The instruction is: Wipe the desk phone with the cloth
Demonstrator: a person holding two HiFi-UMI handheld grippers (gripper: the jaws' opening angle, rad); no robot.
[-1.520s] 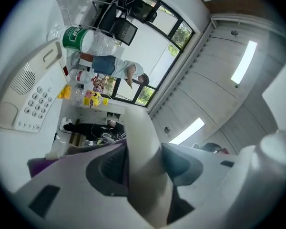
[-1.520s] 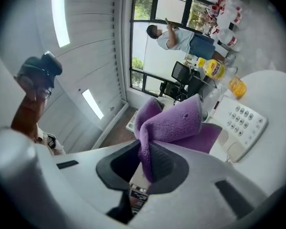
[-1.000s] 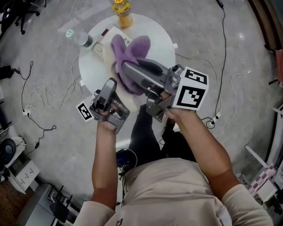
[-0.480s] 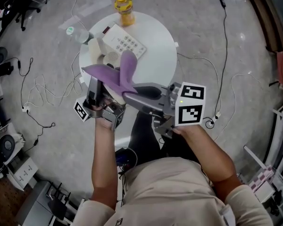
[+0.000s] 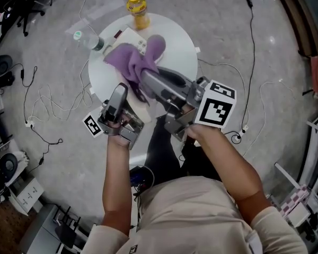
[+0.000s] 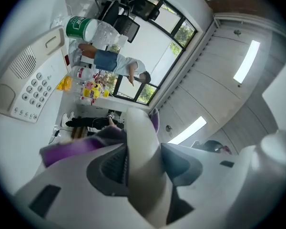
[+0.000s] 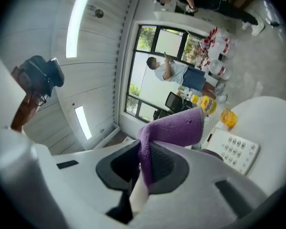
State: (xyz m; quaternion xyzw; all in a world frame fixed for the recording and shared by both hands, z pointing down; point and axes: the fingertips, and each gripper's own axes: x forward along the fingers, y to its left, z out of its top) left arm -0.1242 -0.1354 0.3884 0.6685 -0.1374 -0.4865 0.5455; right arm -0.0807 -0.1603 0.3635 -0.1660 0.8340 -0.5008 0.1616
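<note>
We hold the purple cloth (image 5: 133, 62) clamped in the right gripper (image 5: 147, 81). The cloth covers part of the desk phone (image 5: 128, 36), upper centre of the head view, on the round white table (image 5: 175, 52). The left gripper (image 5: 121, 91) is clamped on the cream handset (image 6: 142, 147), just below-left of the cloth.

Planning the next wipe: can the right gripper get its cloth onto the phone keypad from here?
Likely yes: the right gripper, shut on the cloth, hangs over the phone, with nothing between; the left gripper holds the handset aside.
</note>
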